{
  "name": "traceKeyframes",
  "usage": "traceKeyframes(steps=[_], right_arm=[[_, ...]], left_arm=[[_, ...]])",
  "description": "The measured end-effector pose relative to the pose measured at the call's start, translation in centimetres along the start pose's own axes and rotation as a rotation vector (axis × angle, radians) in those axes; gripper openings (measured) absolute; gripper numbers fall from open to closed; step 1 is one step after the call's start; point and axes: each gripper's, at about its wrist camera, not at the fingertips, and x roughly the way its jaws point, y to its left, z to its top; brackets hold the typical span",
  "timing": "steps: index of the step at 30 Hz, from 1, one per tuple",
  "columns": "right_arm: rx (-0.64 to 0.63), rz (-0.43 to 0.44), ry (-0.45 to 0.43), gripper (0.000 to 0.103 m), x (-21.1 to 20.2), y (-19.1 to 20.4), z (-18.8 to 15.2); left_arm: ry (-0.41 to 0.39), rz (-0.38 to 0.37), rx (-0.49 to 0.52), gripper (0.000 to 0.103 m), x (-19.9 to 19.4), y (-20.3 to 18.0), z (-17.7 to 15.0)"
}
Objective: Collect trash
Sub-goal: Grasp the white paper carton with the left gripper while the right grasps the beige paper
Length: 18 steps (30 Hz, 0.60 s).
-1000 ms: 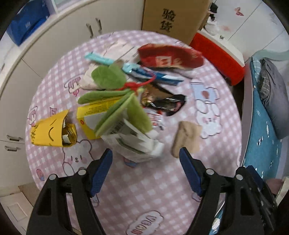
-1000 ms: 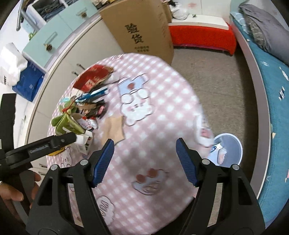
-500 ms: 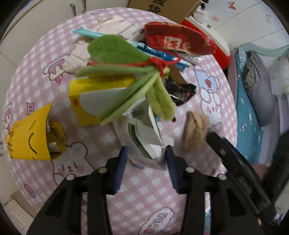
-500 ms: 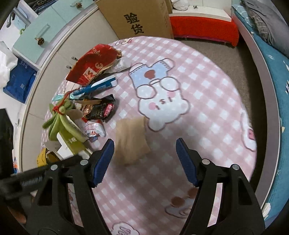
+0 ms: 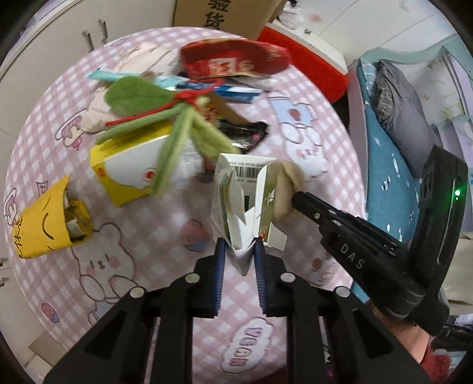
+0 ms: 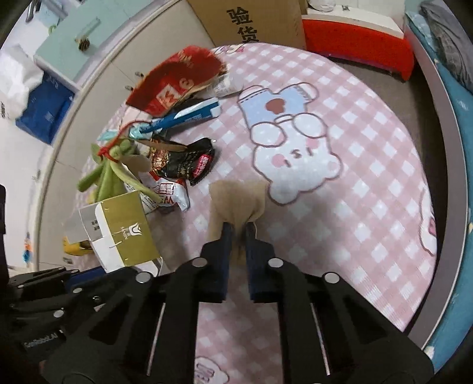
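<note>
My left gripper (image 5: pixel 239 249) is shut on a torn white and gold carton (image 5: pixel 244 203) and holds it above the pink checked table (image 5: pixel 165 298). The carton also shows in the right wrist view (image 6: pixel 124 233). My right gripper (image 6: pixel 236 233) is shut on a crumpled brown paper napkin (image 6: pixel 236 201) lying on the table (image 6: pixel 354 206). In the left wrist view the napkin (image 5: pixel 288 189) sits just right of the carton, with the right gripper's fingers (image 5: pixel 307 201) on it.
A trash pile lies beyond: red snack bag (image 5: pixel 233 62), green felt leaves (image 5: pixel 139 97), yellow box (image 5: pixel 127 165), yellow paper cup (image 5: pixel 47 221), black wrapper (image 6: pixel 189 165), blue wrapper (image 6: pixel 186 116). A cardboard box (image 6: pixel 254 23) stands behind; a bed (image 5: pixel 396 153) is at right.
My left gripper closed on the carton and lifted it. My right gripper moved in over the napkin and closed on it.
</note>
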Motion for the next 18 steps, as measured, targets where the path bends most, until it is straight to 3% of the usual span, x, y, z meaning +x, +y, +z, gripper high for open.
traceKeyframes(steps=[7, 9, 13, 14, 16, 18], right_arm=[[0.045, 0.021, -0.036, 0.004, -4.2, -4.5, -0.9], [0.074, 0.067, -0.035, 0.005, -4.6, -5.2, -0.5], [0.002, 0.062, -0.037, 0.007, -5.0, -4.1, -0.2], [-0.015, 0.055, -0.031, 0.013, -4.6, -3.6, -0.2], [-0.042, 0.053, -0.032, 0.053, -4.0, -2.6, -0.2], [-0.072, 0.053, -0.027, 0.056, -3.0, -1.2, -0.1]], left_arm=[[-0.041, 0.003, 0.051, 0.018, -0.7, -4.7, -0.6], [-0.050, 0.009, 0.036, 0.018, -0.7, -5.6, -0.6], [-0.088, 0.039, 0.005, 0.018, -1.7, -5.4, -0.6], [-0.099, 0.047, -0.003, 0.018, -1.9, -5.1, -0.5], [-0.117, 0.064, -0.012, 0.018, -2.5, -4.4, -0.4], [-0.133, 0.083, -0.024, 0.018, -3.1, -3.3, -0.2]])
